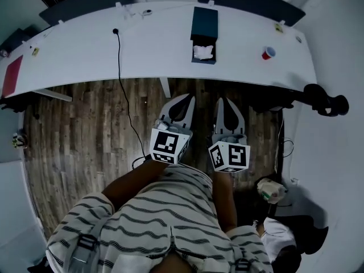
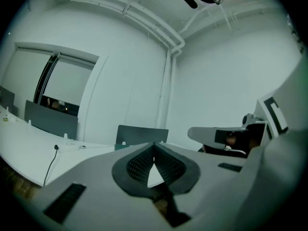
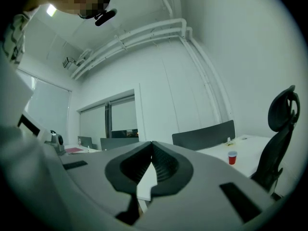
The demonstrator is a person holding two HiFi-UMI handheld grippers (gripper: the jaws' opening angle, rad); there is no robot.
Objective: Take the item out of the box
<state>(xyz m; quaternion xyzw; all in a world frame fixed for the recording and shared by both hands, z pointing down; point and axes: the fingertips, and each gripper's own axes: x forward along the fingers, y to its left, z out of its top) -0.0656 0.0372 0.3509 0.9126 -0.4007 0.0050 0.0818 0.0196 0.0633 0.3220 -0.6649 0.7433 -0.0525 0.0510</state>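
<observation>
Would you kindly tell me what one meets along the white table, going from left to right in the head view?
red flat folder → black cable → dark box → red cup

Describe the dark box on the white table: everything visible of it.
The box is dark teal, oblong, seemingly cardboard. It lies flat near the middle of the white table, lengthwise toward the person. Its near end stands open like a pulled-out tray, holding a crumpled white item. Only the table and that item touch it.
</observation>
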